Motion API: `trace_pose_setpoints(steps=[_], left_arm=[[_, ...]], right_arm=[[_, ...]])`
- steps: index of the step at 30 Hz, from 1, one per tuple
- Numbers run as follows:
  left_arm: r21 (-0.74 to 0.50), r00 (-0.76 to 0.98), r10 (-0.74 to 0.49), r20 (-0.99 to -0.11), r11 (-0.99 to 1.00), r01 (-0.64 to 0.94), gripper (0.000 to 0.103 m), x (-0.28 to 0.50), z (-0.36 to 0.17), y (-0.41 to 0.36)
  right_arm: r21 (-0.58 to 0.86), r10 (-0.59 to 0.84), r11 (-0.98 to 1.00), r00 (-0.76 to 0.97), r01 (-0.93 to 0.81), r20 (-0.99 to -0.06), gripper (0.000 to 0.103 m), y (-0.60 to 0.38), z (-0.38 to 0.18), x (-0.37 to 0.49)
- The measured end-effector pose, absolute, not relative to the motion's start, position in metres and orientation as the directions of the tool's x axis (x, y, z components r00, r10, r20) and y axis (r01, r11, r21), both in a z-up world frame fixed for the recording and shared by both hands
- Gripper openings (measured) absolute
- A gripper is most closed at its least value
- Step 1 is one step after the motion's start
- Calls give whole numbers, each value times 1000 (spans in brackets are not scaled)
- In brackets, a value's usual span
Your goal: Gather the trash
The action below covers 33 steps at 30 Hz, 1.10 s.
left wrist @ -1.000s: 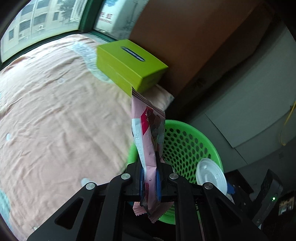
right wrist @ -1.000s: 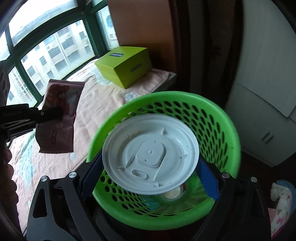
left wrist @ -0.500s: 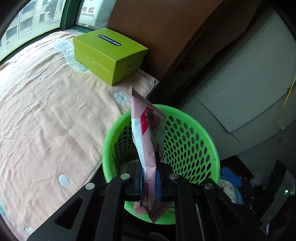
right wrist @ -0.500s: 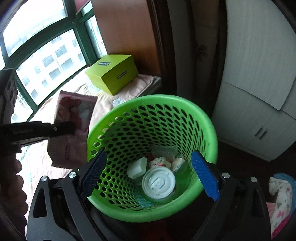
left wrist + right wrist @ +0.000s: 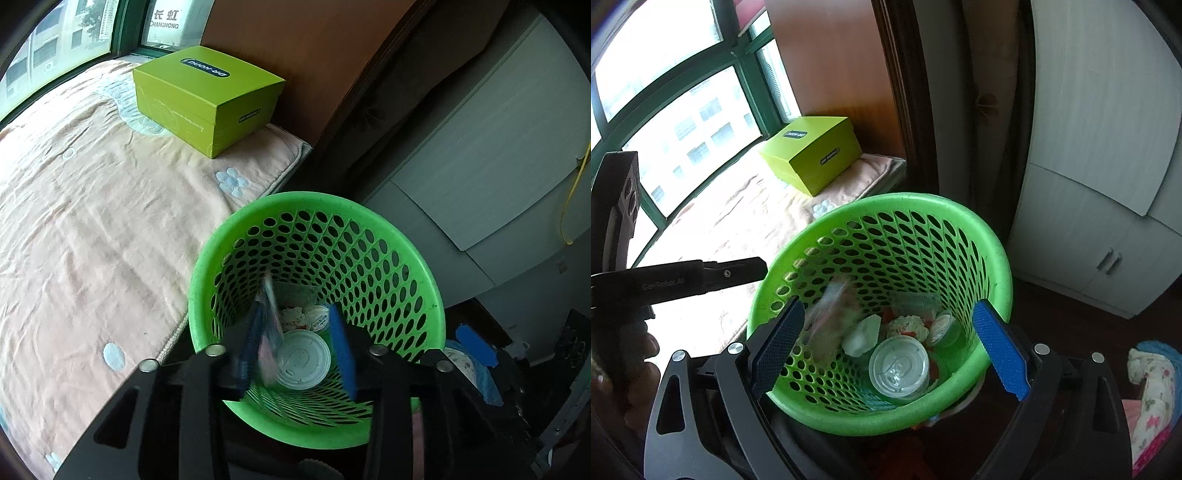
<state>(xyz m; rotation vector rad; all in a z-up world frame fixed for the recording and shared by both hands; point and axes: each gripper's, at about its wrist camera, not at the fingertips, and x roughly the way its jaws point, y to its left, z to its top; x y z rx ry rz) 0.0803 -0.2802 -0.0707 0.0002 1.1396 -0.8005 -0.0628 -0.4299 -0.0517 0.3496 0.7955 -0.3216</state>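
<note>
Wrapper point(image 5: 269, 332), pink and blurred, hangs loose inside the green basket point(image 5: 402, 240) between the opening jaws of the left gripper point(image 5: 295, 347), above a white lid point(image 5: 898, 365) on the bottom, while the right gripper point(image 5: 890, 343) holds its jaws wide apart, empty, over the near rim.

Two wrist fisheyes, both angled steeply down, close over the green basket point(image 5: 402, 254).
Left view looks from the bed point(image 5: 92, 221) side; right view from further right, catching the left gripper point(image 5: 753, 267) at its left edge. Both share basket, green box point(image 5: 812, 155), bed, window, white cabinet point(image 5: 1108, 184).
</note>
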Motion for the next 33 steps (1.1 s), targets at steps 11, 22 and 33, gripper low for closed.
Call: trace_pose_setpoints(steps=[11, 22, 33], left_arm=[[-383, 211, -571, -794, 739, 555, 55, 84, -65, -263], [-333, 308, -548, -778, 775, 537, 72, 85, -49, -231], [-241, 455, -466, -759, 850, 468, 89, 86, -32, -174]], right_arm=[[186, -133, 901, 658, 391, -741, 92, -423, -52, -59], [186, -93, 923, 664, 338, -742, 92, -403, -51, -50], [191, -37, 947, 679, 258, -733, 92, -371, -42, -31]])
